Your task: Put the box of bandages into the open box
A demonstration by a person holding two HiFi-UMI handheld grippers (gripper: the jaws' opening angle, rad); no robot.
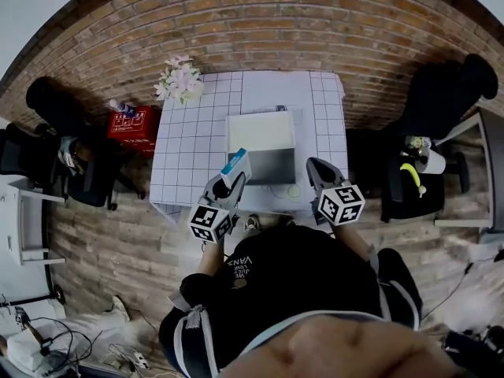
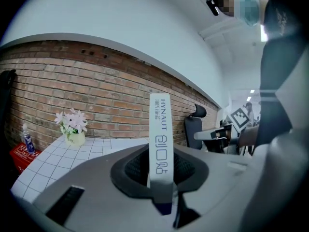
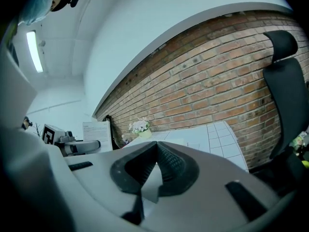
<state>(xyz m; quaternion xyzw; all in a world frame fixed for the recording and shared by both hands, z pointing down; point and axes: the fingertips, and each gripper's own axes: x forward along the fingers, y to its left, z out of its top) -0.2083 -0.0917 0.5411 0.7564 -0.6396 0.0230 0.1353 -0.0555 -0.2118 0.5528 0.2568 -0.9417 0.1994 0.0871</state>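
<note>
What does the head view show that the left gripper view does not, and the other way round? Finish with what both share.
Only the head view: the open box on the tiled table. Only the left gripper view: the lettering on the narrow side of the box of bandages, clamped upright between the pads of the left hand-held gripper. Both: that box, the flowers, the brick wall, the red crate.
</note>
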